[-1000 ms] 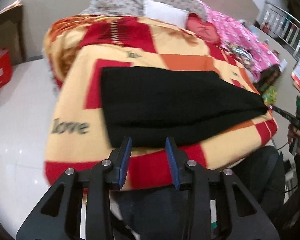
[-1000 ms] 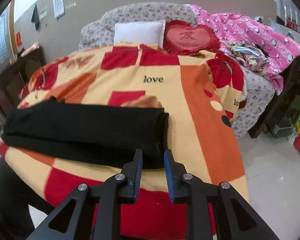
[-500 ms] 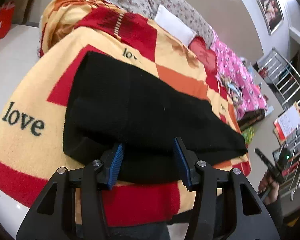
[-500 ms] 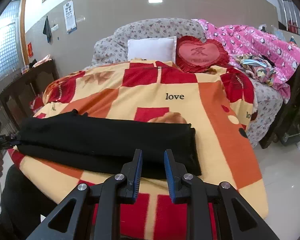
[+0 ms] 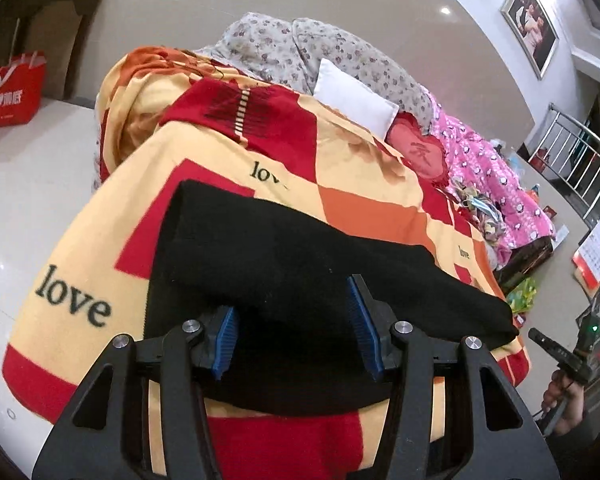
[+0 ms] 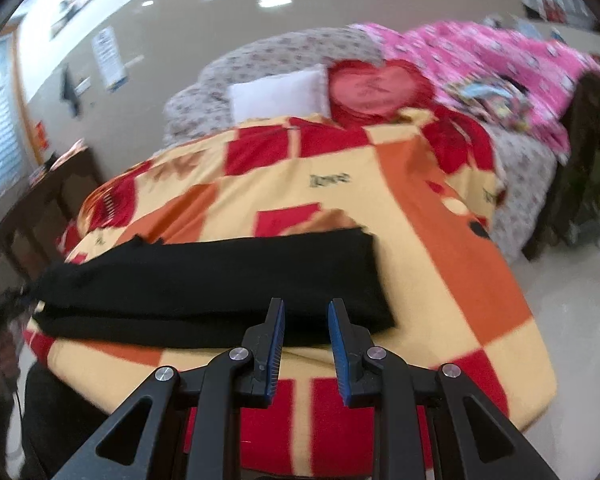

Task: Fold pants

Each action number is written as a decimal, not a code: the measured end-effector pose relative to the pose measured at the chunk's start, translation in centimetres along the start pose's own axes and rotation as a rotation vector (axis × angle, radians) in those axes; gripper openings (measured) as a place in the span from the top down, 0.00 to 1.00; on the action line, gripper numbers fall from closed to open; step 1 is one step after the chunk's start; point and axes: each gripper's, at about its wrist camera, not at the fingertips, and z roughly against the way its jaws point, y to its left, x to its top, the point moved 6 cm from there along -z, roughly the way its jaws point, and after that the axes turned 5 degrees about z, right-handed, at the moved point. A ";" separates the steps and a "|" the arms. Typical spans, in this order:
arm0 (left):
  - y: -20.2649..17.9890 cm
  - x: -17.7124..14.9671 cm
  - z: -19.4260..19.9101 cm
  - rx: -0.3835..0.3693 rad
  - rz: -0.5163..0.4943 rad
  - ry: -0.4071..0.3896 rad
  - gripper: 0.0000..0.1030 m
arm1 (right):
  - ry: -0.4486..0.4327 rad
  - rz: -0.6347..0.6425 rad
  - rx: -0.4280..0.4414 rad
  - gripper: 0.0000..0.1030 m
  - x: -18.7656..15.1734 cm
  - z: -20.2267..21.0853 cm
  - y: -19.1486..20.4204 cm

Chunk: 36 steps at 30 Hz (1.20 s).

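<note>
Seemingly, left tongs straddle black pants.

Bare blanket lies free right of the pants; pillows crowd the far end

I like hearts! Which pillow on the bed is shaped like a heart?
The red pillow, beside the plain white pillow, which is rectangular.

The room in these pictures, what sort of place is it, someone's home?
Most likely a lived-in room at home. The black pants lie on a "love" blanket spread over furniture, with a white pillow and a floral-covered sofa behind, and a framed photo on the wall.
</note>
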 end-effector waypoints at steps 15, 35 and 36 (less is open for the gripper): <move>-0.6 -0.7 0.0 0.041 -0.057 0.020 0.89 | 0.061 -0.419 0.114 0.74 -1.1 -1.2 -5.4; 0.5 -1.1 -0.5 0.036 0.000 0.062 0.89 | 0.033 -0.455 0.197 0.74 -0.6 -4.7 -4.3; 0.5 -1.0 -0.7 0.038 0.000 0.062 0.89 | 0.033 -0.492 0.200 0.74 -0.6 -4.9 -4.8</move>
